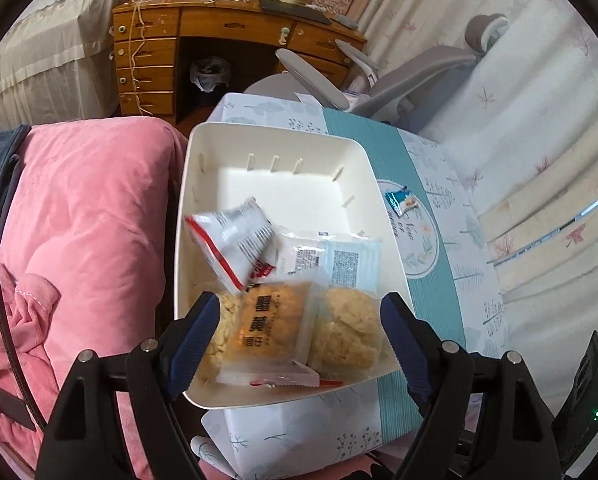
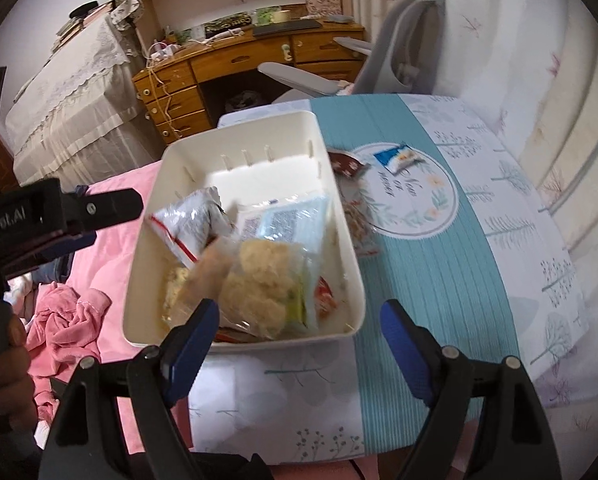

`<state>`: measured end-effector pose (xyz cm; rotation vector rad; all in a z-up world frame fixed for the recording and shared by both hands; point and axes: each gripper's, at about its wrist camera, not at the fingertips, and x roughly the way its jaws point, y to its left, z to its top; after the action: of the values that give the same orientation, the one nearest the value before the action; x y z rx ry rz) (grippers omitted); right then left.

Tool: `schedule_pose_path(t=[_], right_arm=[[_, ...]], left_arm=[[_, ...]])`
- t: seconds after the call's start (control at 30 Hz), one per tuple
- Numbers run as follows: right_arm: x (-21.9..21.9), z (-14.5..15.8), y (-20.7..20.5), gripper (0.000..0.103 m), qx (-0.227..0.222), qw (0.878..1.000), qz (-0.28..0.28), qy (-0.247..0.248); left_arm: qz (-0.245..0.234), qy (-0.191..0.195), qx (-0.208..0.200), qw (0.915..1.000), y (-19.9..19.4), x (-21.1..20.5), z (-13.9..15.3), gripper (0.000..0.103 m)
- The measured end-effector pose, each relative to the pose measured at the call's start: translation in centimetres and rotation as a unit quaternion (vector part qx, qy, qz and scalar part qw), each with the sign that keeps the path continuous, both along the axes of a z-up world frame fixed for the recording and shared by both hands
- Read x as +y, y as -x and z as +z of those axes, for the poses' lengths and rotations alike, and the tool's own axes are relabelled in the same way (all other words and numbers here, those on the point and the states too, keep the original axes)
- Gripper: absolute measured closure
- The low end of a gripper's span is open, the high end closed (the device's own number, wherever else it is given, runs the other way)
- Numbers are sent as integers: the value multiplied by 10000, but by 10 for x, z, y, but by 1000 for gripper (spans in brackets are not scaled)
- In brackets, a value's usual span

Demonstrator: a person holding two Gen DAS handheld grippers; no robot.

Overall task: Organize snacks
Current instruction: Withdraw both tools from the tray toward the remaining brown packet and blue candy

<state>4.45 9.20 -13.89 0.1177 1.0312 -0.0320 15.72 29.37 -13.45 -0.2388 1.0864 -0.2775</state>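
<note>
1. A small table with a teal-and-white patterned cloth [image 1: 431, 216] lies ahead of both grippers.
2. The white plastic bin [image 1: 203, 152] sits on its left part, just beyond the left gripper [image 1: 299, 340], whose jaws are spread and hold nothing.
3. The right gripper [image 2: 299, 344] is likewise spread and holds nothing.
4. Inside the bin, nearest the fingers, lies an orange pastry packet [image 1: 271, 320], with a red-edged white packet [image 1: 231, 240] behind it.
5. A small blue-and-white snack packet [image 1: 399, 200] lies on the cloth, right of the bin.
</note>
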Motion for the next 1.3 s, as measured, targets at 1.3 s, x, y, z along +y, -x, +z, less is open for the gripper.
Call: schedule_pose_path(t=[1.3], right_arm=[[-222, 10, -87, 20, -1025, 9831, 1454, 429]], left_arm=[[1627, 41, 1273, 9784, -93, -240, -1, 21]])
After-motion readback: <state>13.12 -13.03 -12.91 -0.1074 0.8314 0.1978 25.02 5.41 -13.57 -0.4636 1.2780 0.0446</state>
